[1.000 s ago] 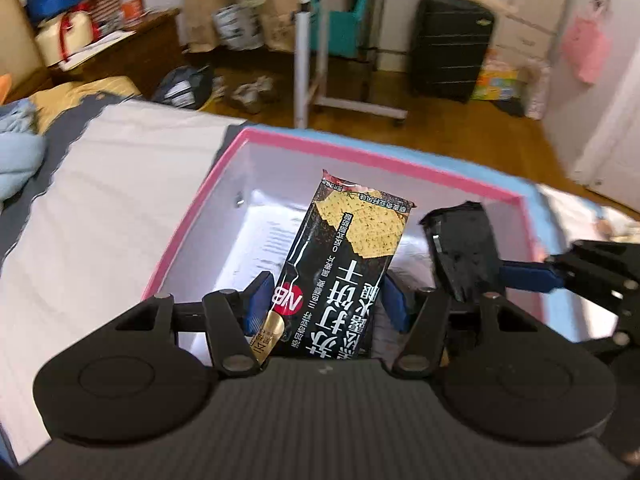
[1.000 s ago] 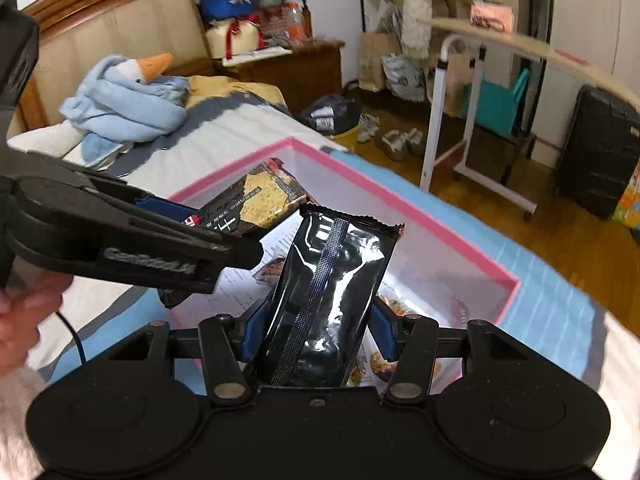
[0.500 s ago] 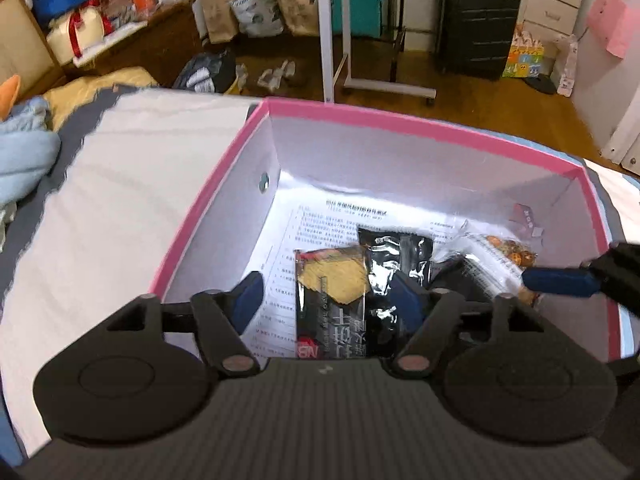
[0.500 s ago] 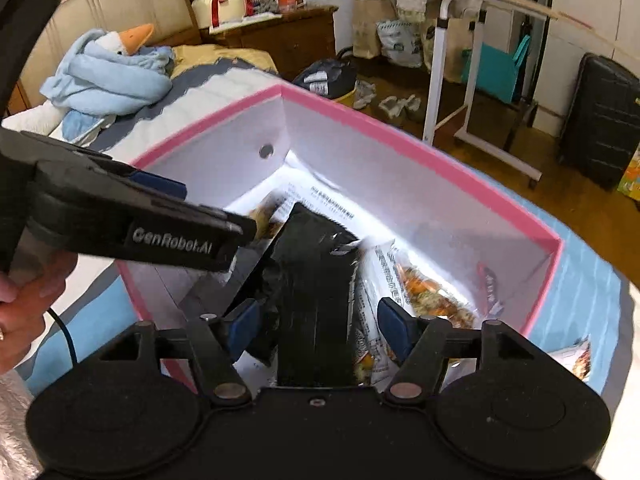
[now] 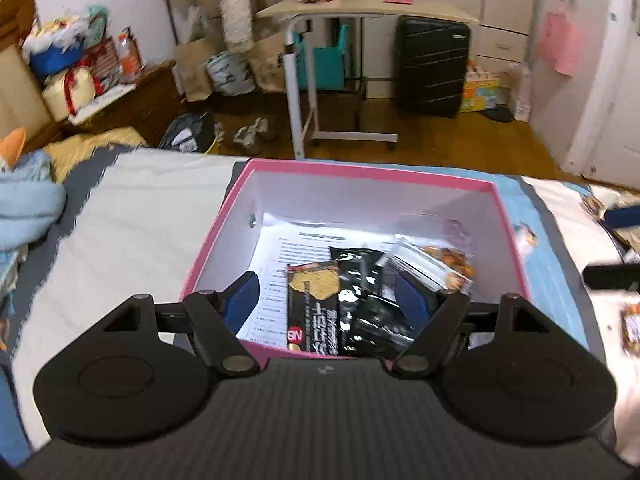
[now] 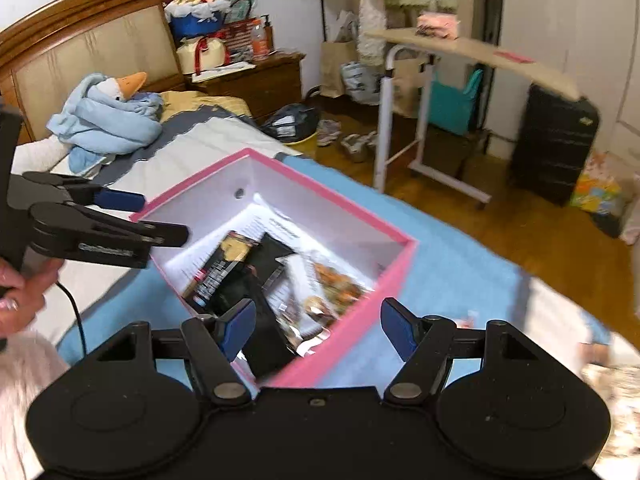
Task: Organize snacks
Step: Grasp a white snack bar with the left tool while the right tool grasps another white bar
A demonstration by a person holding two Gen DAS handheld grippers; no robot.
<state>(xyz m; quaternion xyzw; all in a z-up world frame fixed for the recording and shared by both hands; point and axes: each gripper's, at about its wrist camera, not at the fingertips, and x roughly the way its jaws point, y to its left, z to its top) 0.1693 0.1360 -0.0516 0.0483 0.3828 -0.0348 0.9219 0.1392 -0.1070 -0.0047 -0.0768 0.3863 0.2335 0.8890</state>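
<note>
A pink-rimmed white box (image 5: 362, 172) stands on the bed; it also shows in the right wrist view (image 6: 394, 276). Inside lie a black cracker packet (image 5: 312, 306), a glossy black packet (image 5: 370, 308) and a clear snack bag with orange pieces (image 5: 440, 264), on a printed sheet. My left gripper (image 5: 326, 300) is open and empty above the box's near edge. My right gripper (image 6: 316, 326) is open and empty over the box's near corner. The left gripper also shows in the right wrist view (image 6: 120, 216), at the left of the box.
More snack packets lie on the bed at the right (image 5: 630, 328). A blue blanket bundle with a toy goose (image 6: 108, 116) lies near the headboard. A rolling desk (image 5: 360, 12) and a black suitcase (image 5: 432, 64) stand on the wooden floor beyond the bed.
Both grippers let go of their packets into the box, opened, and drew back and up. The right gripper swung away to the right.
</note>
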